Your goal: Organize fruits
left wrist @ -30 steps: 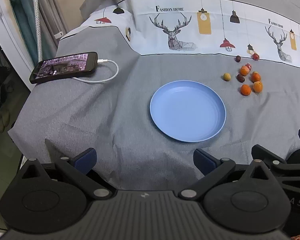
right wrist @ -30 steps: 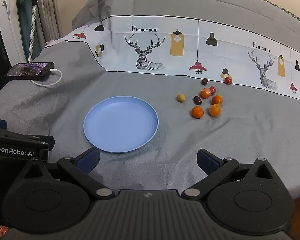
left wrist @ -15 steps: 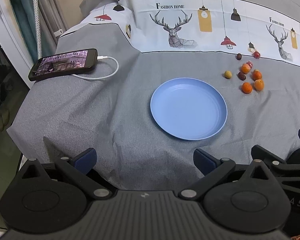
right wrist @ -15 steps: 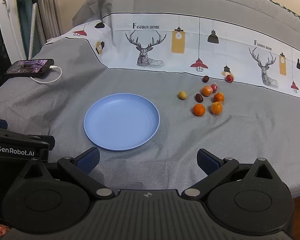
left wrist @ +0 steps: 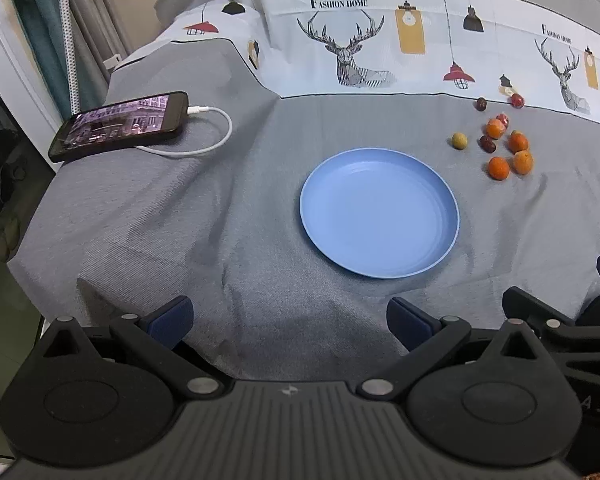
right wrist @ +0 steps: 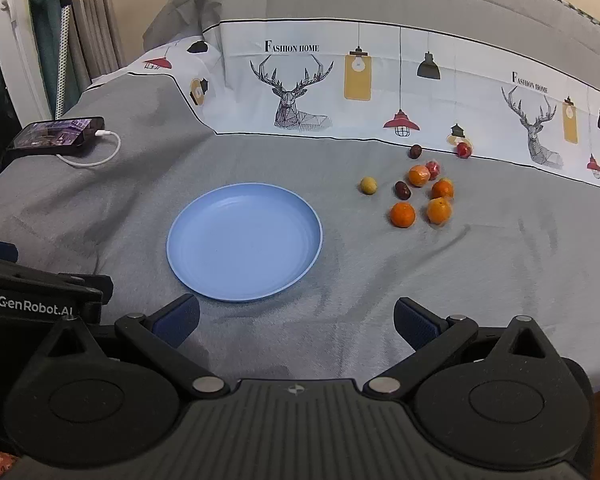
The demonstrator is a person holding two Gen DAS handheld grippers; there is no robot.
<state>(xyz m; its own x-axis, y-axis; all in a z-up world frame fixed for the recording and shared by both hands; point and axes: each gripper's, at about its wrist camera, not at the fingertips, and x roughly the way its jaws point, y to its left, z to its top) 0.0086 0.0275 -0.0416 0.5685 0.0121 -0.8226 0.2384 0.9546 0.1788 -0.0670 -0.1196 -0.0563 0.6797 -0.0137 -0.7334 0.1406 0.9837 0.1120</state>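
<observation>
An empty blue plate (left wrist: 380, 216) (right wrist: 244, 240) lies on the grey bedspread. Right of it sits a cluster of small fruits: several oranges (left wrist: 499, 168) (right wrist: 403, 215), dark red dates (left wrist: 487, 144) (right wrist: 402, 190), a yellow-green fruit (left wrist: 459, 140) (right wrist: 368, 185) and red fruits (right wrist: 463, 150). My left gripper (left wrist: 290, 320) is open and empty near the front edge of the bed, short of the plate. My right gripper (right wrist: 296, 320) is open and empty, also short of the plate, with the fruits far ahead to its right.
A phone (left wrist: 120, 125) (right wrist: 56, 132) with a lit screen and a white charging cable (left wrist: 204, 136) lies at the far left by the bed's edge. Curtains and a pole (left wrist: 66, 36) stand left. A printed white sheet band (right wrist: 380, 80) runs behind the fruits.
Both views have drifted slightly; the plate and fruits sit a little higher in frame. Both grippers stay open and nothing on the bed has moved.
</observation>
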